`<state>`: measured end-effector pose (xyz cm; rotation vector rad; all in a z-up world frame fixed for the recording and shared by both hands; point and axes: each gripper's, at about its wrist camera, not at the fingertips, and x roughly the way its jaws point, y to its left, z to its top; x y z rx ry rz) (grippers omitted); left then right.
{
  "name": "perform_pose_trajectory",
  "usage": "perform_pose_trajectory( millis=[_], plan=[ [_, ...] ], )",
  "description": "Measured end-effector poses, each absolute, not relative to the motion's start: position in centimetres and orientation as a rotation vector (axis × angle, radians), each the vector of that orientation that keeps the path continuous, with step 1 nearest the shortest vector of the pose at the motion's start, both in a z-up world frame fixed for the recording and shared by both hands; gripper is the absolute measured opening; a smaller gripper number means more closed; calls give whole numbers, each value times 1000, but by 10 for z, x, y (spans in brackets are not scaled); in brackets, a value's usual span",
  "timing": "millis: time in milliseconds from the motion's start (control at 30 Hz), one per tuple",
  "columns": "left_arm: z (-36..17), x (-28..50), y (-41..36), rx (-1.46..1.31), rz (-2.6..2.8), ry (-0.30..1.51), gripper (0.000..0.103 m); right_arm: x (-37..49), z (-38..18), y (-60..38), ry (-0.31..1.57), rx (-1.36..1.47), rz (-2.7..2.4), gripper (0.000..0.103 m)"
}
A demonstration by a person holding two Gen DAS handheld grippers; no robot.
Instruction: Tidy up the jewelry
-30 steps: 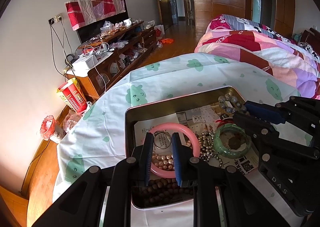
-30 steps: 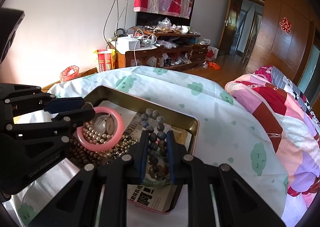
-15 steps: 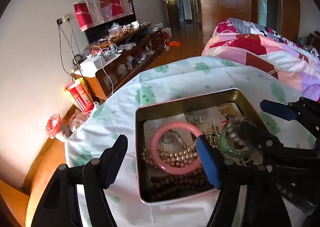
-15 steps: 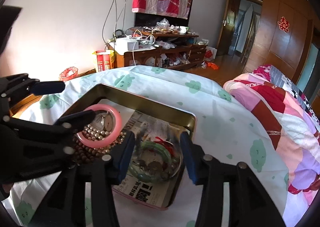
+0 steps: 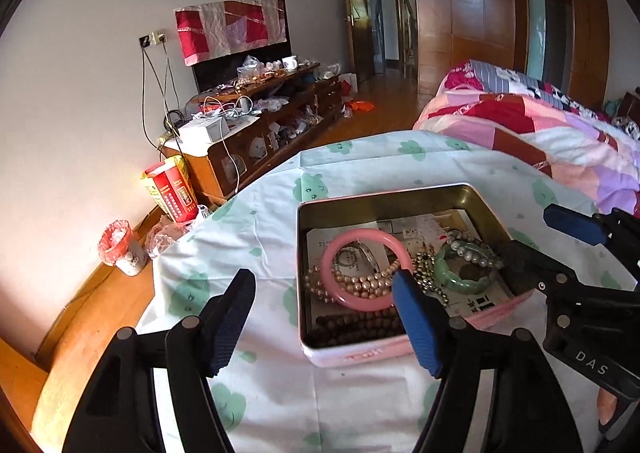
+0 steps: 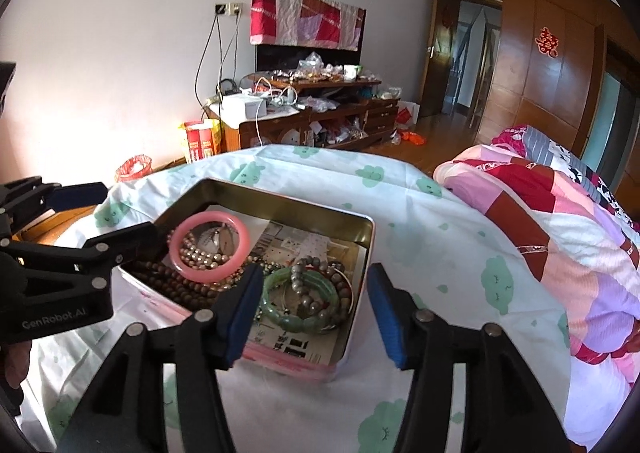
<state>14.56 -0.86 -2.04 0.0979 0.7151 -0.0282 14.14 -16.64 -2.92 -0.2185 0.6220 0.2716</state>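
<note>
1. Left gripper (image 5: 324, 319): jaws spread wide, holding nothing, poised over the near-left edge of the tin (image 5: 360, 357). The printing along the tin's pink front wall is too blurred to read.
2. Pink bangle (image 5: 365, 270): lies in the tin's left half on a pearl strand (image 5: 352, 283), with dark wooden beads (image 5: 356, 327) along the near wall. Risk: jaws closing on the bangle would likely catch the pearl strand lying across its hole and drag it out.
3. Green bangle (image 6: 300, 303): lies in the tin's right half, a grey bead bracelet (image 6: 306, 285) draped across it. Risk: lifting either may pull up the other, since they overlap.
4. Right gripper (image 6: 310, 317): jaws wide, empty, straddling the tin's near-right corner. Risk: the two grippers stand close and could collide over the tin; a knock to its wall may slide it on the cloth-covered surface (image 6: 420, 221).
5. Writing: "GenRobot.AI" on the left gripper in the right view; "DAS" on the right gripper in the left view; large dark characters on the paper lining the tin, illegible.
</note>
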Motion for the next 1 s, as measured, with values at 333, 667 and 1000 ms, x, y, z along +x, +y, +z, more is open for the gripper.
perform_pose_trajectory(
  millis=[333,667,1000],
  plan=[
    [-18,130,-1,80,-3,707,71,132,-25,-167,606,-198,277,58],
    [-19,126,2,81,6,708,71,127,-20,-164,594,-201,278,61],
    [-19,124,0,81,5,707,71,125,-18,-165,592,-201,278,62]
  ],
)
